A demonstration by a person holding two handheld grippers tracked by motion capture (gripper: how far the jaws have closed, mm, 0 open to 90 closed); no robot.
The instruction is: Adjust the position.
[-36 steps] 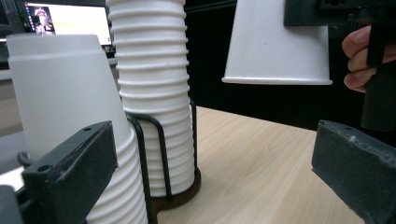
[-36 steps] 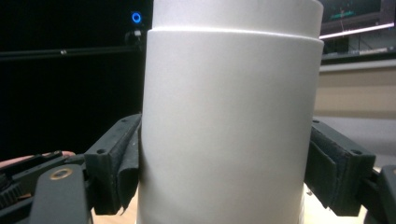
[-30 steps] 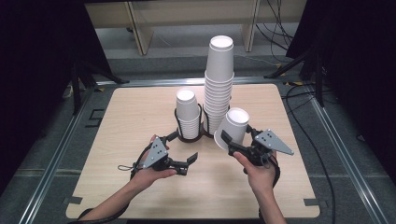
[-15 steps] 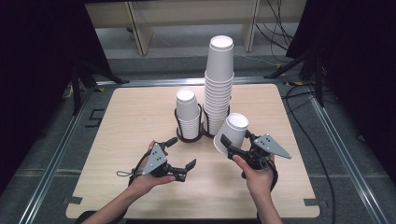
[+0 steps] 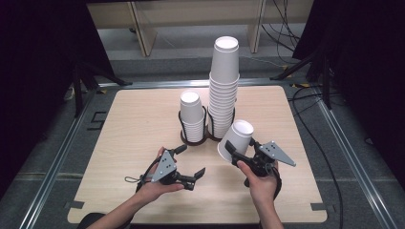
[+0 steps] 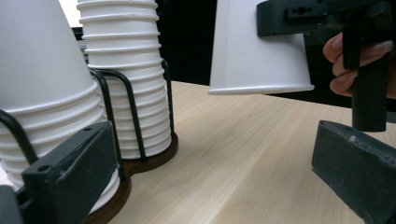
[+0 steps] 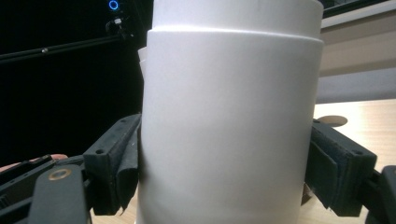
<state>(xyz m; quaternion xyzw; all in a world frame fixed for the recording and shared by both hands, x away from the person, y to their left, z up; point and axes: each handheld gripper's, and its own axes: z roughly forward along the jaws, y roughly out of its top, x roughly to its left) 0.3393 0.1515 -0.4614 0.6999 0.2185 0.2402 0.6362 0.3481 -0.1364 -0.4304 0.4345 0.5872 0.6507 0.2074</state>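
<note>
My right gripper (image 5: 237, 149) is shut on a white paper cup (image 5: 236, 138), held mouth down and tilted above the table, just right of the stacks. In the right gripper view the cup (image 7: 229, 130) sits between both pads of the gripper (image 7: 229, 175). A tall stack of cups (image 5: 223, 90) and a short stack (image 5: 192, 117) stand mouth down in a black wire holder (image 5: 193, 140). My left gripper (image 5: 191, 161) is open with nothing in it, low over the table in front of the holder. The left gripper view shows its jaws apart (image 6: 210, 186), both stacks (image 6: 126, 70) at left and the held cup (image 6: 257, 51) at upper right.
The wooden table (image 5: 133, 124) has a metal frame around it. Dark stands and cables (image 5: 305, 95) lie on the floor beyond its far and right edges. A pale cabinet (image 5: 191, 19) stands at the back.
Both hands have drifted slightly toward the table's near edge. The cup stays in the right gripper, a little lower than before. The left gripper remains open.
</note>
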